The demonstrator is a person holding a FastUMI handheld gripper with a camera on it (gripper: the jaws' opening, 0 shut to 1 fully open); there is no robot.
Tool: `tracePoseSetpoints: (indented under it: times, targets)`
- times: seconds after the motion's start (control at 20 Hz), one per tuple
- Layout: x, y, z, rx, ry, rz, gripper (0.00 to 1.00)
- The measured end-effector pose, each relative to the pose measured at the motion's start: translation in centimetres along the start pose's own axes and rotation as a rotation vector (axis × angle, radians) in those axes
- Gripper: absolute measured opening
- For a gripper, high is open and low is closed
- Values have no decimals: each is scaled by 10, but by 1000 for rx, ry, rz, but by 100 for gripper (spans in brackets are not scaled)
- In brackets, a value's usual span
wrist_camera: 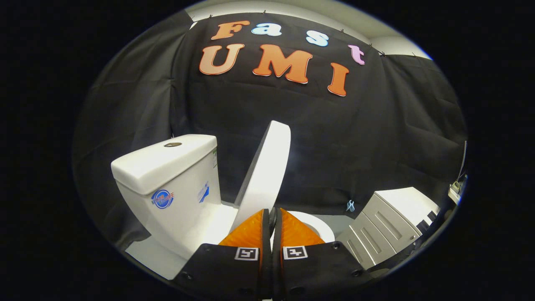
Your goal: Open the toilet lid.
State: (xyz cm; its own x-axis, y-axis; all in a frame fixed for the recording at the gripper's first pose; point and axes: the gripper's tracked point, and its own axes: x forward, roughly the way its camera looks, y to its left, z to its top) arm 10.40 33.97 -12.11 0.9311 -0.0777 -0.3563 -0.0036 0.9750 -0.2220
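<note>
Most of the lift is judged done: toilet lid (267, 167) is raised steeply, its lower edge pinched by the jaws of the gripper (272, 221); tank (167, 175) not yet reached.

Raised toilet lid (265, 171) stands just ahead of the closed fingers (250, 232); cistern (167, 175) blocks left, cabinet (388, 221) right.

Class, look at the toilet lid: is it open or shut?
Open: the toilet lid stands raised beside the tank, its edge between the gripper fingers.
</note>
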Motion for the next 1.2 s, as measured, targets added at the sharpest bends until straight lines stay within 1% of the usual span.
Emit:
tracePoseSetpoints:
  times: [0.8,1.2]
  targets:
    - [-4,72,25,-3,-74,81,8]
    - [-9,109,32,-28,-95,123,8]
